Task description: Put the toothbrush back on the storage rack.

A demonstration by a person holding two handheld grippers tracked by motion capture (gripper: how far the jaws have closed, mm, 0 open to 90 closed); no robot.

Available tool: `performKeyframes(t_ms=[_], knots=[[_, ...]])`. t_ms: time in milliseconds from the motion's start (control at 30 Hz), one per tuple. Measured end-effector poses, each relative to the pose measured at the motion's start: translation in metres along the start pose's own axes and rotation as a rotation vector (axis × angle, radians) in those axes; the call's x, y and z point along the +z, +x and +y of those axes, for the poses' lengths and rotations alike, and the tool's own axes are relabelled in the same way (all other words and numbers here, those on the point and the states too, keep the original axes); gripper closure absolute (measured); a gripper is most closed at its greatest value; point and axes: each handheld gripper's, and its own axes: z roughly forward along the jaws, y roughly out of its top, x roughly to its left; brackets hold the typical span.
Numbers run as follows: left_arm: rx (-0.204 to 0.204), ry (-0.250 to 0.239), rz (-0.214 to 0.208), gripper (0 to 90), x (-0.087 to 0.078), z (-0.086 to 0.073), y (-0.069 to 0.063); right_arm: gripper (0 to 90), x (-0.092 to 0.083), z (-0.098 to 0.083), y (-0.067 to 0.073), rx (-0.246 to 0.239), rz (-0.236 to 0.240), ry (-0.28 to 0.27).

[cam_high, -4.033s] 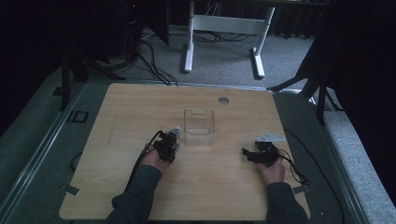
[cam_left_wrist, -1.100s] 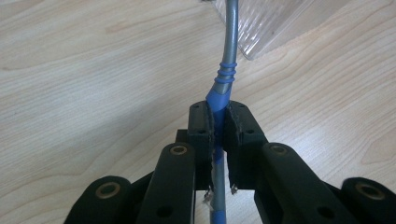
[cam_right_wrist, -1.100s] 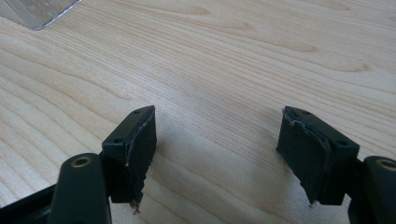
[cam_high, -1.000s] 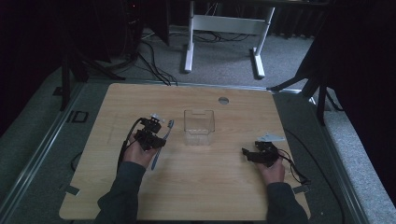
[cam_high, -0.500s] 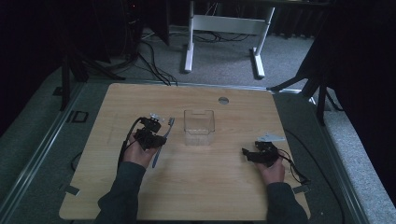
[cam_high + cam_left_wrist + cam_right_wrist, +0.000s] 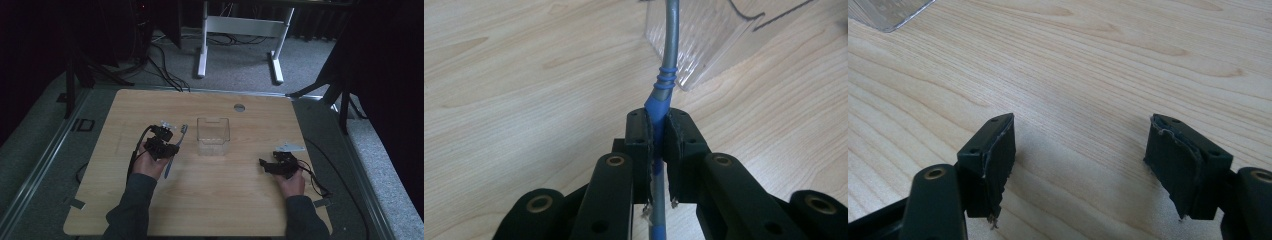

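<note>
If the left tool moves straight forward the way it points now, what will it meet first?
Probably the clear plastic container. The left tool is shut on the blue toothbrush, whose neck runs ahead toward the container's near corner. The brush tip would likely arrive first, though the depth is hard to judge.

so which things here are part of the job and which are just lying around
In the job:
- toothbrush, clamped by its blue handle in the left gripper
- clear box, just beyond the toothbrush head

Lying about or idle:
- right gripper, jaws open over bare table, holding nothing
- white stand on the floor behind
- cables on the carpet
</note>
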Motion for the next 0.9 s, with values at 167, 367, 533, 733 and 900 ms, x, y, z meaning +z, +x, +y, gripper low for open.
performKeyframes(t_ms=[167,367,533,733,900], knots=[[0.003,-0.021,0.003,81.4,0.0,0.0,-0.001,27.6,0.0,0.0,0.0,0.001,0.0,0.0],[0.001,-0.049,0.01,81.3,-0.003,0.001,-0.002,27.6,0.0,0.0,0.0,0.001,0.0,-0.001],[0.01,-0.067,0.011,81.4,-0.006,0.001,-0.002,27.6,0.0,0.0,0.0,0.002,0.0,-0.001],[0.018,-0.091,0.013,81.4,-0.008,0.002,-0.002,27.6,0.0,0.0,0.0,0.001,0.0,0.0],[0.026,-0.109,0.02,81.4,-0.01,0.003,-0.004,27.6,0.0,0.0,0.0,0.001,0.0,-0.001]])
